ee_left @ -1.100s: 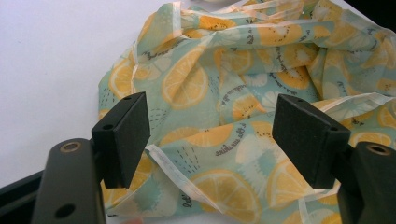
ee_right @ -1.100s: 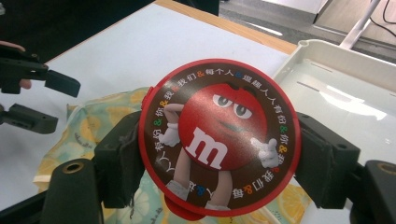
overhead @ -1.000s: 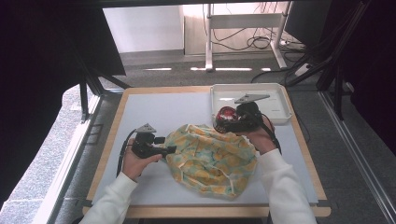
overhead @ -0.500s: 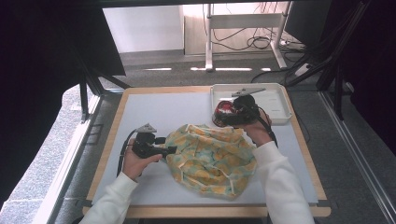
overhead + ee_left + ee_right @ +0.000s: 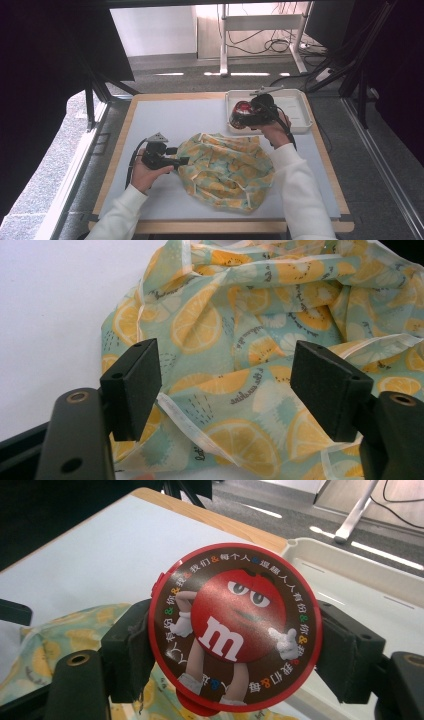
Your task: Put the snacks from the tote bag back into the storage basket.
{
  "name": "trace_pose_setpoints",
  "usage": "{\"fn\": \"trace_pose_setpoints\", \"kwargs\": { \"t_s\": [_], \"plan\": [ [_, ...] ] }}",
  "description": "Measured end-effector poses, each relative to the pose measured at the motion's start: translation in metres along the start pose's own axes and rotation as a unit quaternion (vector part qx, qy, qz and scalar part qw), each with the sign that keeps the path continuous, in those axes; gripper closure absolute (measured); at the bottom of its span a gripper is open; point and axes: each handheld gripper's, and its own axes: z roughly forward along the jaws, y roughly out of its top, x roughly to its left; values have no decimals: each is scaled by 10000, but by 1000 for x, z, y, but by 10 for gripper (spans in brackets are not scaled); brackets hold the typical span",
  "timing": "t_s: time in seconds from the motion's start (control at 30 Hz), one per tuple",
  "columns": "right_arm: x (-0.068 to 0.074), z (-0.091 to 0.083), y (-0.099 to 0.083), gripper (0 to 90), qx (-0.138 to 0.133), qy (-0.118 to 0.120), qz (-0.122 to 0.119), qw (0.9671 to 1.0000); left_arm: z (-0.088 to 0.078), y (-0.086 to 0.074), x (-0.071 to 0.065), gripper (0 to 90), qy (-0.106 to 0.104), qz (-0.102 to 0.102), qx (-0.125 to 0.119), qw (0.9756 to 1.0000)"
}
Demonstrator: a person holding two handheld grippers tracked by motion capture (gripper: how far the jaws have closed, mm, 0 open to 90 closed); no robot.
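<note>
Tin: round red candy tin with a cartoon lid [image 5: 235, 630], clamped by its rim between the jaws of the right gripper [image 5: 239, 116], held above the near-left corner of the tray.
Tray: shallow white plastic tray [image 5: 295, 107] at the table's far right; contents cannot be told.
Bag: crumpled lemon-print cloth bag [image 5: 227, 167] lying on the white table top [image 5: 170, 117]; its inside is hidden.
Left gripper [image 5: 225, 385]: jaws spread, resting at the bag's left edge, pinching nothing.

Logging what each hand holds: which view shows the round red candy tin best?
The right gripper view: the round red candy tin faces the camera, its printed lid sharp, clamped at its edges by the right gripper. The high view gives a small red disc near the white tray. The left gripper view looks at the lemon-print cloth.
</note>
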Motion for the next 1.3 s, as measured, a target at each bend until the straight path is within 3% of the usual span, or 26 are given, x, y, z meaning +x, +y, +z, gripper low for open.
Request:
{"fn": "trace_pose_setpoints", "kwargs": {
  "t_s": [0.37,0.43,0.63,1.1,1.3],
  "plan": [
    [-16,23,2,255,171,-120,79,9998,1,0,-1,285,-18,-19,44,10000],
    [-20,29,2,255,208,-139,109,9996,0,0,1,285,-155,-91,-24,9998],
    [-27,39,1,255,282,-191,173,9993,-1,0,3,286,-45,-80,-18,10000],
    [-42,52,-1,255,361,-248,318,9985,0,0,3,293,-34,-68,58,10000],
    [-42,64,2,255,478,-315,226,9981,0,-1,3,290,-37,-67,93,9999]
  ]
}}
